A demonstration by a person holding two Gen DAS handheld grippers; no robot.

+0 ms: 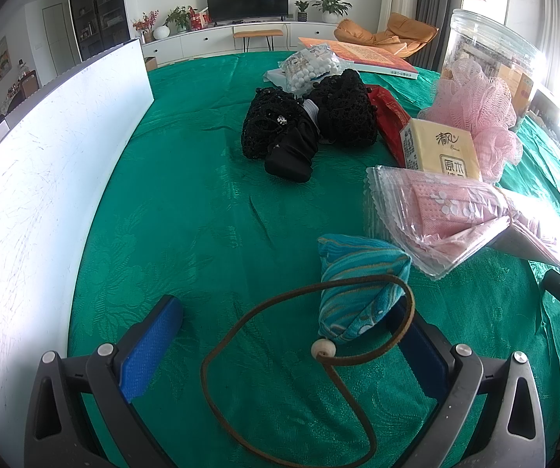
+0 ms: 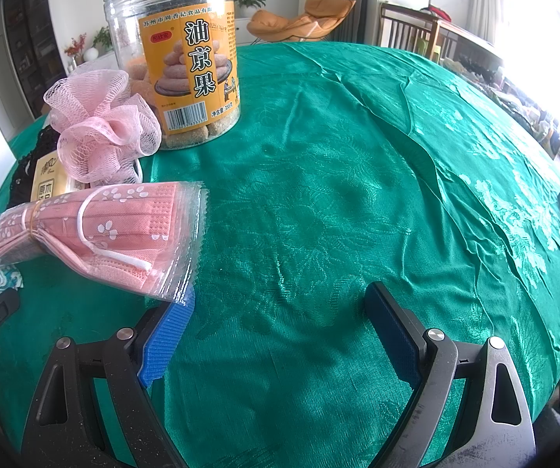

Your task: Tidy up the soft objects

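So we've got both grippers low over the green tablecloth (image 2: 338,179), and both are spread wide with nothing between the pads. The left gripper (image 1: 287,335) is lined up on the little teal pouch (image 1: 358,288): it lies just ahead, leaning toward our right pad, which it partly hides, and its brown cord (image 1: 280,355) with the wooden bead (image 1: 320,349) loops back between the fingers. Looks to us like the pouch is the next pick, hence the wide opening.

The right gripper (image 2: 280,327) hangs over bare cloth. The bundle of pink masks (image 2: 96,226) in clear wrap sits just off its left pad, its corner overlapping the pad's tip. We can't tell if they touch.

The pink bath pouf (image 2: 100,128), tissue pack (image 1: 441,148) and black lace pile (image 1: 311,117) are clustered farther back, beside the snack jar (image 2: 186,58), probably waiting to be sorted.
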